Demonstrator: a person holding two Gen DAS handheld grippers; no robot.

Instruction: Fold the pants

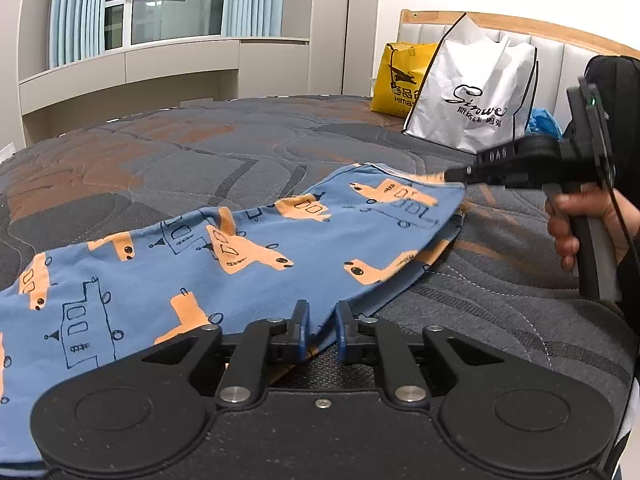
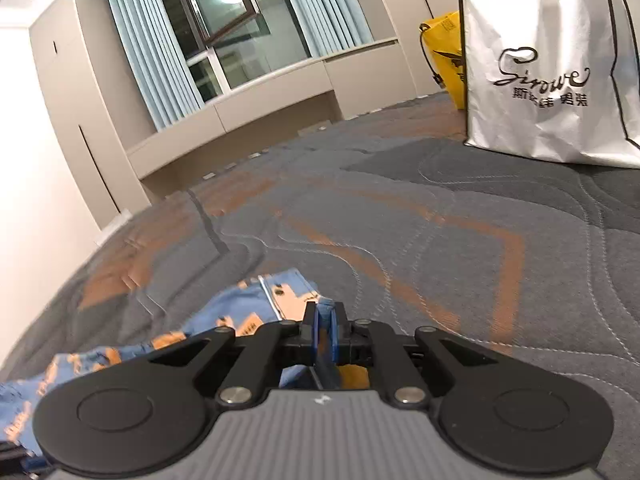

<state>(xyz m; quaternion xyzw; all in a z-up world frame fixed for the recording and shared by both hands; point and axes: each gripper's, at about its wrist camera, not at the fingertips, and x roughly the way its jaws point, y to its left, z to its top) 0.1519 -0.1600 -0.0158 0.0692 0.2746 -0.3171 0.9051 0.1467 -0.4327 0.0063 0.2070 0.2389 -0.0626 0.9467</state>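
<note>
Blue pants (image 1: 248,264) with orange vehicle prints lie spread across the quilted bed (image 1: 200,160), one end toward the left, the other toward the right. My left gripper (image 1: 322,326) sits at their near edge with a narrow gap between its jaws. A corner of the fabric reaches into that gap, but the pads do not pinch it. My right gripper (image 1: 451,176) comes in from the right, held by a hand (image 1: 576,220), and is shut on the far right corner of the pants. In the right wrist view that gripper (image 2: 326,330) clamps the blue cloth (image 2: 256,312) between its pads.
A white paper bag (image 1: 472,100) and a yellow bag (image 1: 394,76) stand at the padded headboard (image 1: 552,52), with something blue (image 1: 544,120) beside them. Grey-and-orange quilt stretches beyond the pants. A low cabinet (image 1: 160,68) and curtained window lie past the bed's far edge.
</note>
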